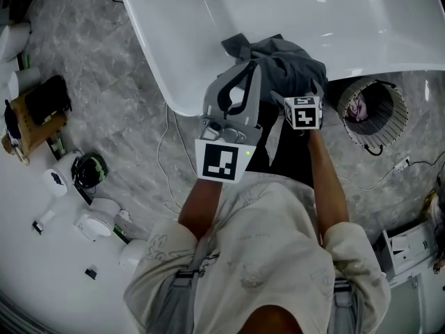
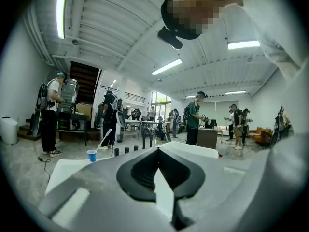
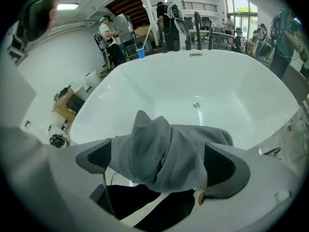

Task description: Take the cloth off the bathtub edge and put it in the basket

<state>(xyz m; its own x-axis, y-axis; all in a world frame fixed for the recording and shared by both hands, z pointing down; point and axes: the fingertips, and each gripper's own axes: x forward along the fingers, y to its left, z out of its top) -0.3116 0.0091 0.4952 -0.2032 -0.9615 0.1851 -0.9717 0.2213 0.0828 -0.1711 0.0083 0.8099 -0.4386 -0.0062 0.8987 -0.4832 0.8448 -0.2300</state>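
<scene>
cloth: crumpled grey fabric cloth (image 3: 159, 144), bunched on the edge of the white glossy bathtub (image 1: 208, 19), part of it draped over the rim toward the person.
right gripper: right gripper (image 3: 161, 166) is at the tub edge with its jaws spread wide; the cloth heap lies between them, not squeezed.
left gripper: left gripper (image 1: 247, 72) is raised beside the cloth, pointing away from the tub, its jaws brought together with nothing between them.
basket: round pale ribbed basket (image 1: 396, 117) stands on the grey marbled floor (image 1: 104, 40), just beside the tub, to the right of the cloth; the cloth is not in it.
</scene>
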